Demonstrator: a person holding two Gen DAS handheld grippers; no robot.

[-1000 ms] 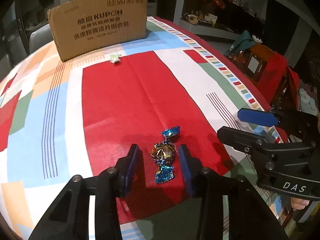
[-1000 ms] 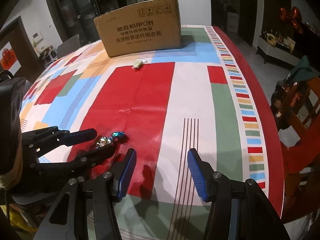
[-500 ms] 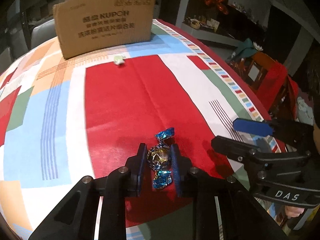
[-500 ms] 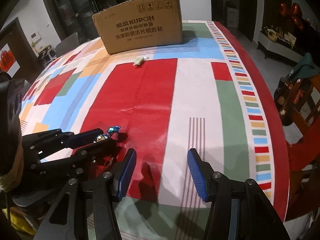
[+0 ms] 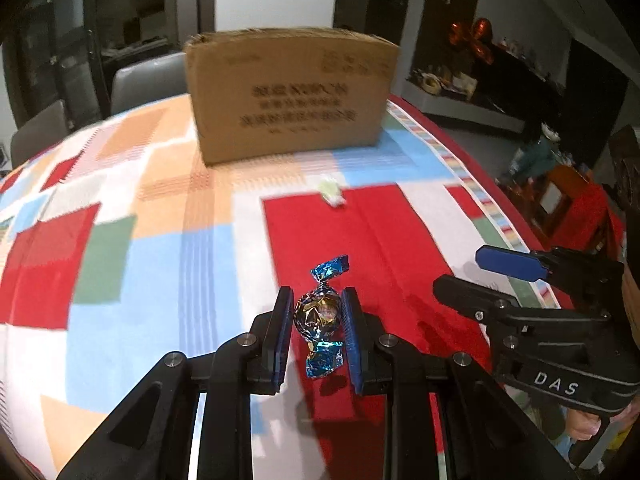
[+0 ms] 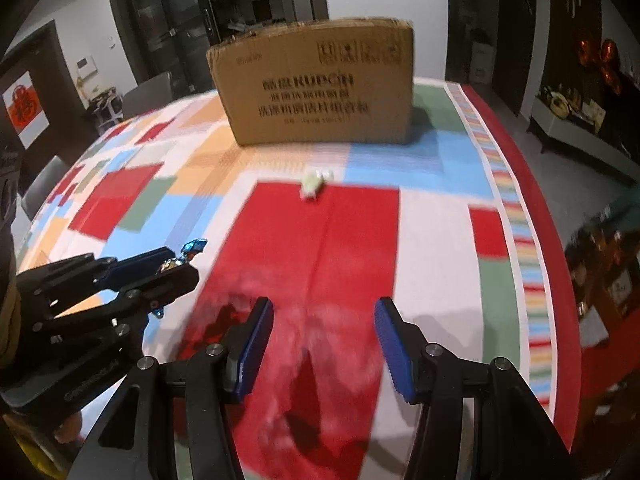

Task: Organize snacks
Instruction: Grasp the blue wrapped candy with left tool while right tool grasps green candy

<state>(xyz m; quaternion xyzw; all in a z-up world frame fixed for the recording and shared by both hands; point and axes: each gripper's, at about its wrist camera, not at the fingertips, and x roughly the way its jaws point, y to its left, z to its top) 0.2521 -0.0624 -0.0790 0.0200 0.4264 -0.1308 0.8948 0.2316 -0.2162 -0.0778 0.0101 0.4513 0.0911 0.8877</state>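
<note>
My left gripper [image 5: 317,316] is shut on a foil-wrapped candy [image 5: 319,314], gold in the middle with blue twisted ends, and holds it above the tablecloth. From the right wrist view the left gripper [image 6: 176,262] shows at the left with the candy's blue end [image 6: 194,245] sticking out. My right gripper [image 6: 324,336] is open and empty over the red patch; it also shows in the left wrist view [image 5: 480,276] at the right. A small pale green candy [image 5: 331,193] [image 6: 314,181] lies near the cardboard box [image 5: 292,92] [image 6: 320,84] at the table's far side.
The round table carries a patchwork tablecloth [image 5: 140,220] [image 6: 440,220] in red, blue, orange, green and white. Grey chairs [image 5: 140,80] stand behind the box. A wooden chair with red cloth [image 5: 580,208] is at the right, past the table's edge.
My left gripper closed on the foil candy, lifted it off the cloth and moved toward the box. My right gripper moved forward too and stayed open.
</note>
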